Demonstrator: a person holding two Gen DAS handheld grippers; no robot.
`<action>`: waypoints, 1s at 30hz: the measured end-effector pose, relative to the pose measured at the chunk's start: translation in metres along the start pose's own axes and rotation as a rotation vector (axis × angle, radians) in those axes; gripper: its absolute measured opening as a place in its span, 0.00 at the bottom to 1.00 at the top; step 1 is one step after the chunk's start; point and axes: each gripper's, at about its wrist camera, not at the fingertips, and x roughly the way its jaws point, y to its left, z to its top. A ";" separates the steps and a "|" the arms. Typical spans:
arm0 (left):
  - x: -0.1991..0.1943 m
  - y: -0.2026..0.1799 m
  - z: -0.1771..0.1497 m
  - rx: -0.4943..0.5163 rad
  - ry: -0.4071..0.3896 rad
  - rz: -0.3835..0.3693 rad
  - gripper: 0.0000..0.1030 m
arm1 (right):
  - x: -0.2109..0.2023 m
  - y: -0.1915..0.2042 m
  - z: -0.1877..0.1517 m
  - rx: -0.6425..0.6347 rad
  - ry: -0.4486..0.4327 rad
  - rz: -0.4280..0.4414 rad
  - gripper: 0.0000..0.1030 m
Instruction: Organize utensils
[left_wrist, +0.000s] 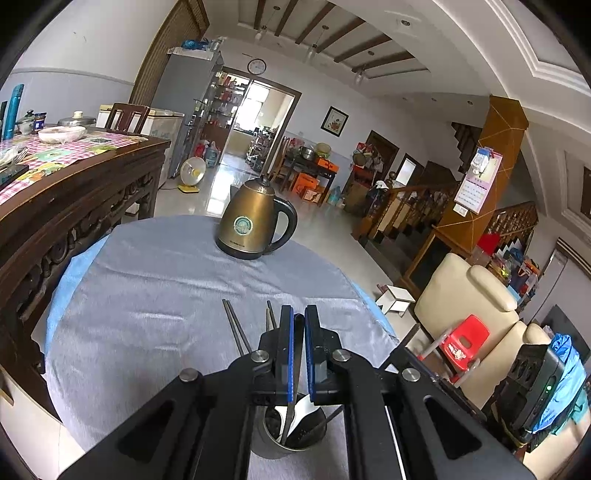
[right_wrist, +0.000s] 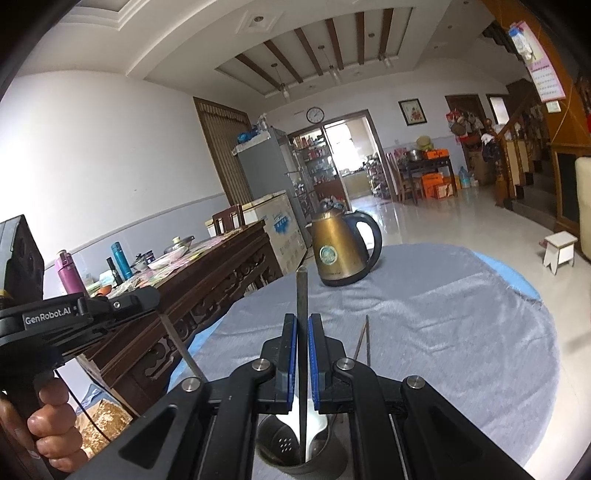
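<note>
A steel holder cup (right_wrist: 295, 458) holds a white spoon (right_wrist: 295, 421) and upright metal chopsticks (right_wrist: 302, 295).

Legible text: "GenRobot.AI" in white lettering on the black body of the left claw (right_wrist: 122, 306), seen at the left edge of the right wrist view. The round teal badge on the brass-coloured electric kettle (left_wrist: 255, 221) carries print too small to read, as does the line near its base. The wall calendar (left_wrist: 476, 184) shows a number grid, digits not resolvable. The wall clock (left_wrist: 257, 66) numerals are unreadable.
</note>
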 end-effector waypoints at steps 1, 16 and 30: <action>0.000 0.000 0.000 -0.001 0.004 -0.002 0.05 | 0.001 0.000 -0.001 0.005 0.008 0.003 0.07; -0.005 0.010 0.003 -0.041 0.006 -0.052 0.18 | -0.002 -0.009 -0.006 0.073 0.057 0.073 0.21; 0.003 0.059 0.003 -0.149 -0.014 0.090 0.29 | -0.008 -0.058 -0.005 0.206 0.021 -0.009 0.21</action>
